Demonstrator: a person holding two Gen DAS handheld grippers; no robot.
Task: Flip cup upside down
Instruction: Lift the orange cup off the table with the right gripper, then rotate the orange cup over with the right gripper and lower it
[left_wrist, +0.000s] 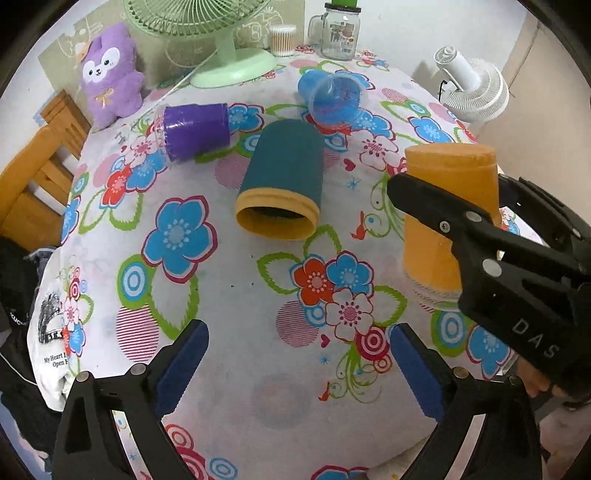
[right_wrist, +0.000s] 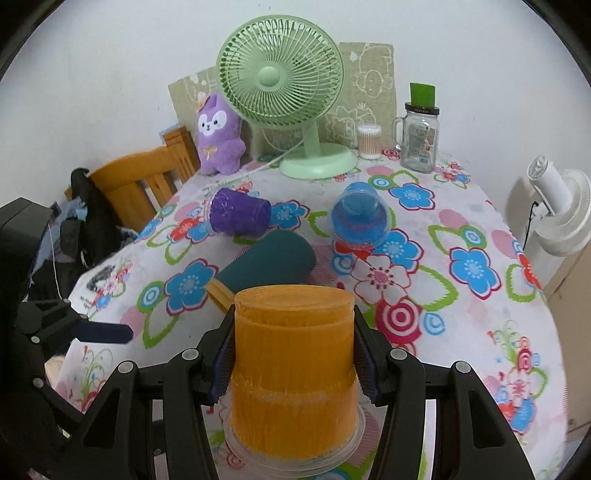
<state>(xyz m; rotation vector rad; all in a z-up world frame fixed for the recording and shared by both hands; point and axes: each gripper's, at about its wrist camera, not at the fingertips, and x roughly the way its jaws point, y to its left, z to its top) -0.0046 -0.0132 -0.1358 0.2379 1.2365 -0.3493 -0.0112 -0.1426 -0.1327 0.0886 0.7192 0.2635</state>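
Near the table's (right_wrist: 480, 325) right edge, my right claw (right_wrist: 291, 363) grips the orange cup (right_wrist: 291, 369), already upside down, rim on the cloth; left claw (left_wrist: 295, 369) open.

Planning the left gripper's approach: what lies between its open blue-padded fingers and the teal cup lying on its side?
Only bare floral tablecloth, seen in the left wrist view, separates the left gripper from the teal cup.

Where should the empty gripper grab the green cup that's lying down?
Probably around the green cup's round middle, coming straight down from above with one finger on each long side. It lies on its side with its open yellow rim toward the left gripper, so the curved walls are free; that gripper is open.
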